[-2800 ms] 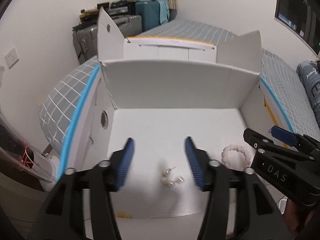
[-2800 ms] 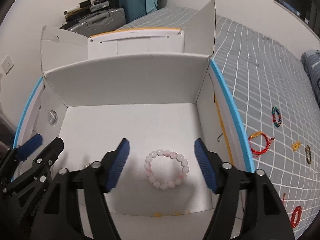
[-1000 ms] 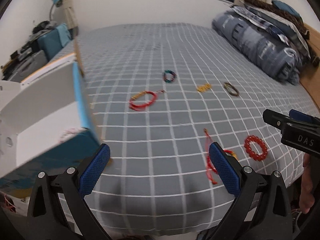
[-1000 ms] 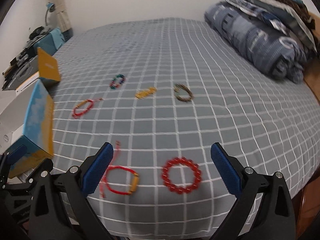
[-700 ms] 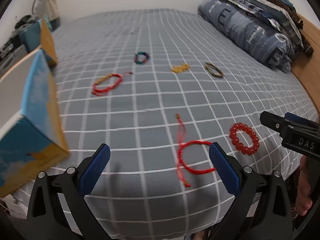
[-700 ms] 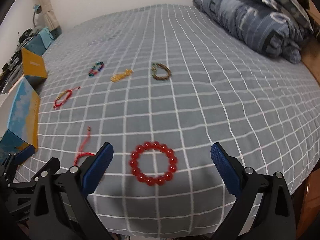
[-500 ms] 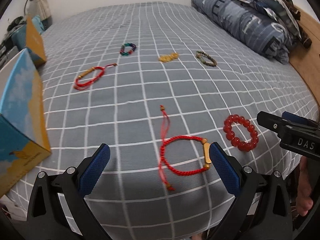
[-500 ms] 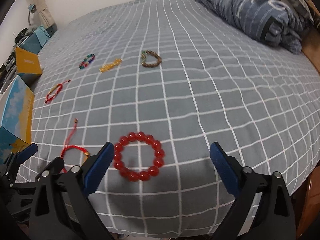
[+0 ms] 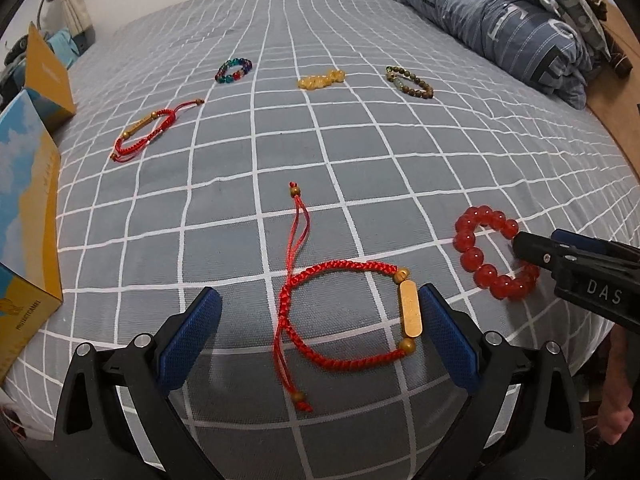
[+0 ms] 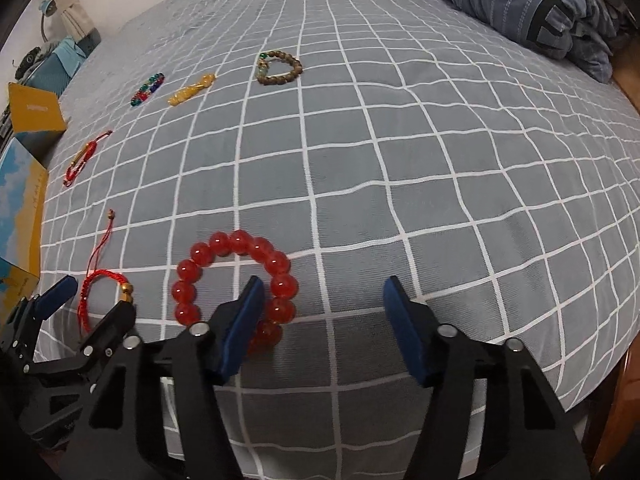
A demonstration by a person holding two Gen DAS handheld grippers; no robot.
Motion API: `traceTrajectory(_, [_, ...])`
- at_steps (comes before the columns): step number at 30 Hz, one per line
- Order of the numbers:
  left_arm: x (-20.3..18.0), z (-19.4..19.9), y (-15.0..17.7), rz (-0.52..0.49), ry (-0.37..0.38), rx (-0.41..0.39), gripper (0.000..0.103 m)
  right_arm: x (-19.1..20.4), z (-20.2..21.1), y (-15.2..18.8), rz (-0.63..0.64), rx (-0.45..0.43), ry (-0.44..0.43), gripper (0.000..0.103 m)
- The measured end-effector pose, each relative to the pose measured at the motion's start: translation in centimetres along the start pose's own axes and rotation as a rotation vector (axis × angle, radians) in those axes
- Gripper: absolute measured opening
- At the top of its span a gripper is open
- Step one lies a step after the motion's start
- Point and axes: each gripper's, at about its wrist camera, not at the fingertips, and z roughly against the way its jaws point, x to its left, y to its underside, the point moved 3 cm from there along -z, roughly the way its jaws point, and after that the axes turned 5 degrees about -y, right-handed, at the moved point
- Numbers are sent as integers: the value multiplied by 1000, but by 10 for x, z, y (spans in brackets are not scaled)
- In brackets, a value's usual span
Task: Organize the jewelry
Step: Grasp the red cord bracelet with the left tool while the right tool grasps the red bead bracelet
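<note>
My left gripper (image 9: 316,336) is open, its blue pads on either side of a red braided cord bracelet with a gold bar (image 9: 344,316) lying on the bed. My right gripper (image 10: 324,328) is open, its left pad over the right side of a red bead bracelet (image 10: 234,280), which also shows in the left wrist view (image 9: 494,252). Farther off lie a second red cord bracelet (image 9: 150,130), a multicoloured bead bracelet (image 9: 234,70), a yellow bead bracelet (image 9: 322,79) and a brown bead bracelet (image 9: 410,82).
The grey checked bedspread (image 9: 360,152) carries all the jewelry. The blue and yellow cardboard box (image 9: 24,220) stands at the left edge. A folded blue duvet (image 9: 500,20) lies at the far right. The bed's front edge runs just under both grippers.
Both grippers left the white box and swung right over the bed. They then came down and forward onto the red cord bracelet and the red bead bracelet. Both stayed open.
</note>
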Motion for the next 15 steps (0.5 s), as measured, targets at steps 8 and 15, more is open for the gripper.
traceTrajectory(8, [7,1,1,10,-9,25,54,7,-1,1,24,10,-9,31])
traceTrajectory(15, [13,3,0,27,-8,34,25,12,-2,3,26,24,-8,14])
